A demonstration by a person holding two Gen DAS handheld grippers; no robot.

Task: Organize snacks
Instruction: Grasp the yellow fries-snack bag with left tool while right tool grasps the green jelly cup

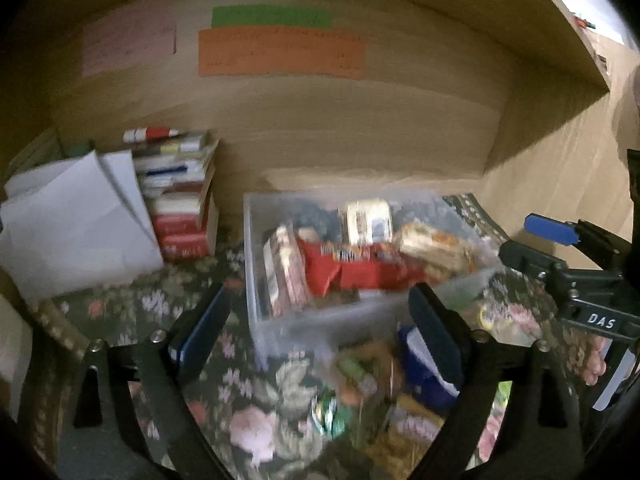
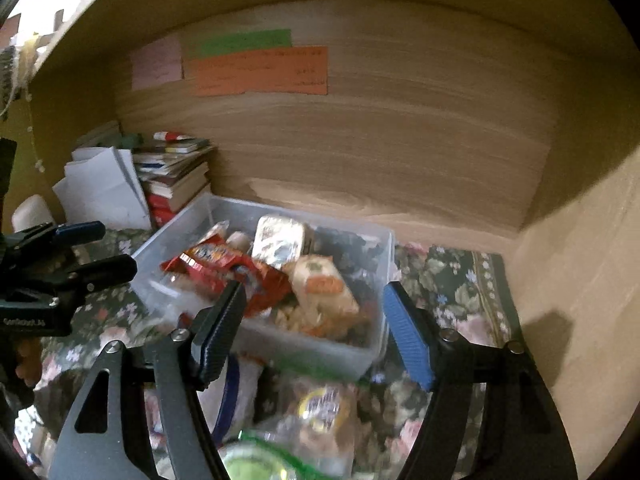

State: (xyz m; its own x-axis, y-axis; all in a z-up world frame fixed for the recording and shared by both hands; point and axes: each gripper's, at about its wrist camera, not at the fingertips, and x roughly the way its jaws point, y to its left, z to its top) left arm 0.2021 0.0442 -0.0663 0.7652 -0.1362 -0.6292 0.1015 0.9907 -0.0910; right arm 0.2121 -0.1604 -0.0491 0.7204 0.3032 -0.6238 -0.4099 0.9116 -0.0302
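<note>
Clear plastic bin (image 2: 372,350), packed w/ snacks: red bag (image 2: 224,266), foil pack (image 2: 280,242).

The clear bin (image 2: 372,344) of snacks fills the middle of the table (image 2: 452,276). At nine o'clock a stack of books (image 2: 176,176) and loose papers (image 2: 104,188) block; three o'clock offers bare floral cloth up to the wooden side wall (image 2: 576,280).

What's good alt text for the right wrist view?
An open claw hovers over a clear plastic bin full of snack packets, including a red bag, on a floral cloth. More loose snacks lie in front; stacked books sit behind-left in a wooden alcove.
</note>
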